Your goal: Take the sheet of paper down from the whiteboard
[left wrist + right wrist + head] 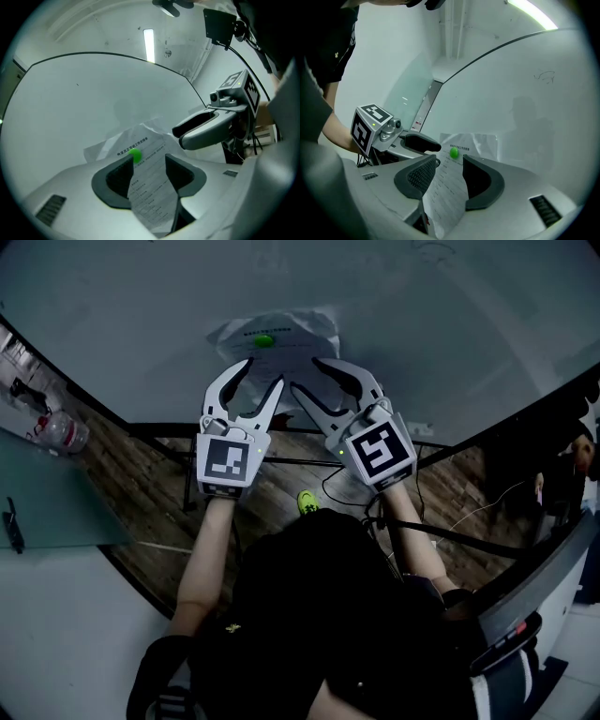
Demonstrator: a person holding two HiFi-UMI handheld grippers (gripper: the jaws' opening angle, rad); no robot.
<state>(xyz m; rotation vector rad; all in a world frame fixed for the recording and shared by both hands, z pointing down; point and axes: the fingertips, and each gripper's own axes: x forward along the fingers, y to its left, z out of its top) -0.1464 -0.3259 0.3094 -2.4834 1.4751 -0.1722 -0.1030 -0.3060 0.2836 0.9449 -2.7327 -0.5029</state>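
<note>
A printed sheet of paper [286, 334] hangs on the whiteboard [394, 296], pinned near its top by a round green magnet [264, 339]. Both grippers point at it side by side. My left gripper [264, 373] stands open just below the magnet, and my right gripper [307, 375] stands open beside it. In the left gripper view the sheet [151, 187] runs down from the magnet [135, 155] through the wide gap of the left gripper [147, 160]. In the right gripper view the paper [447, 192] likewise passes loosely between the jaws of the right gripper [450, 161], under the magnet [454, 152].
The whiteboard's lower frame bar [300, 462] runs under the grippers, over a wood floor. A plastic bottle [61, 432] lies at far left, and a small yellow-green object [307, 501] sits on the floor with cables beside it. Another person [577, 451] stands at far right.
</note>
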